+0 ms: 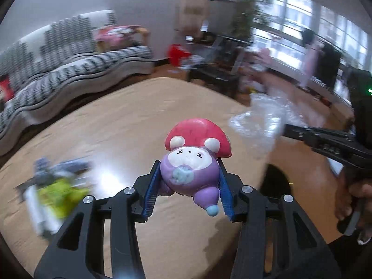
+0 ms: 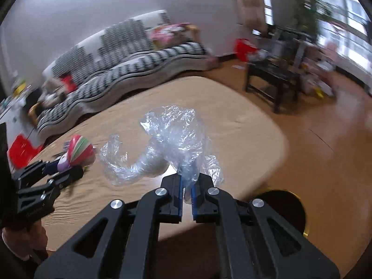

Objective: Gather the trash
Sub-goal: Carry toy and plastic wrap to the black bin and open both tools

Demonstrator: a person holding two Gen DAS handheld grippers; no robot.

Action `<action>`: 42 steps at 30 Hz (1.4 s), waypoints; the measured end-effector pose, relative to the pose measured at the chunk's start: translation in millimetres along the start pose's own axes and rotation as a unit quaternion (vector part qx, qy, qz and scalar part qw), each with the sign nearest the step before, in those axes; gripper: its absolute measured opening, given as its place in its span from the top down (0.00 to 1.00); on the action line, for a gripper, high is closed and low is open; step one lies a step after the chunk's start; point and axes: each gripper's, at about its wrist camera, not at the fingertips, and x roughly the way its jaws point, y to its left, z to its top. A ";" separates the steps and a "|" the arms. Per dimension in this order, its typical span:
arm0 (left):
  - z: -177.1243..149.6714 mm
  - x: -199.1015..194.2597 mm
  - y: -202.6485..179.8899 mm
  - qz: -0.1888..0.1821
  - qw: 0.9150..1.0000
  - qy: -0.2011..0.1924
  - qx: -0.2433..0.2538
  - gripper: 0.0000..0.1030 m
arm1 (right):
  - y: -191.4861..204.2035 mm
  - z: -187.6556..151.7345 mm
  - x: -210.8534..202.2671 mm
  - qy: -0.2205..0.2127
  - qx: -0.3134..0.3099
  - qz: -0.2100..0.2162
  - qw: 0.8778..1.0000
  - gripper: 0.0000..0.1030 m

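Left tool (image 1: pixel 189 181) clamping mushroom toy (image 1: pixel 195 160); right tool (image 2: pixel 187 193) pinching crumpled plastic wrap (image 2: pixel 172 137) — thin film possibly slipping free over table (image 2: pixel 244 125).

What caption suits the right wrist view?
Right tongs pinch crumpled clear plastic wrap above a tan table.

Striped sofa (image 2: pixel 130 69) along the grey wall, pink bundle (image 2: pixel 167 34) on top. Dark low table (image 2: pixel 274 79) near the windows, red bag (image 2: pixel 244 48) behind.
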 end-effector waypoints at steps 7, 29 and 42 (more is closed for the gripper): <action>3.1 63.6 -105.5 -0.092 0.994 0.037 0.045 0.56 | -119.9 -27.8 -9.2 0.056 0.091 -0.080 0.991 0.94; -32.3 177.6 -191.6 -0.148 0.975 0.149 0.079 0.55 | -204.8 -72.6 30.3 0.174 0.173 -0.099 0.964 0.94; -34.6 182.4 -200.4 -0.158 0.973 0.147 0.080 0.37 | -205.5 -71.0 34.4 0.178 0.173 -0.103 0.963 0.89</action>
